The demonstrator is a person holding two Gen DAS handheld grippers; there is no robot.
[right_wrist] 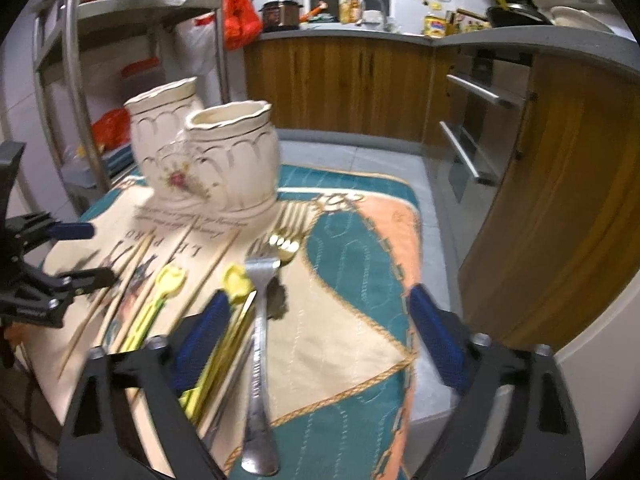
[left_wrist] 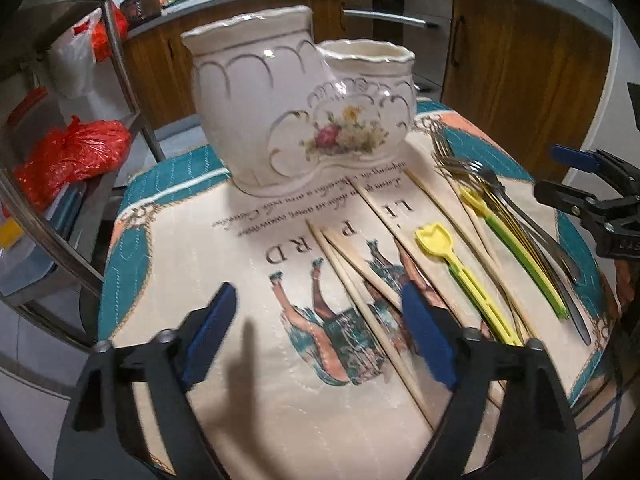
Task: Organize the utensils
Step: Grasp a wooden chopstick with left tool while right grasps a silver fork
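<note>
Left gripper (left_wrist: 320,336) gaping wide, holding nothing; pale wooden chopsticks (left_wrist: 360,276) on the printed cloth between and ahead of its jaws. Right gripper (right_wrist: 320,344) likewise wide and empty, steel fork (right_wrist: 259,336) between its jaws. Cream two-pot ceramic holder (left_wrist: 280,100) well beyond both

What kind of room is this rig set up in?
Most likely a home kitchen: wood-fronted cabinets under a grey countertop, a sink tap by the window, and a built-in oven. The work surface is a small table with a printed cloth.
</note>
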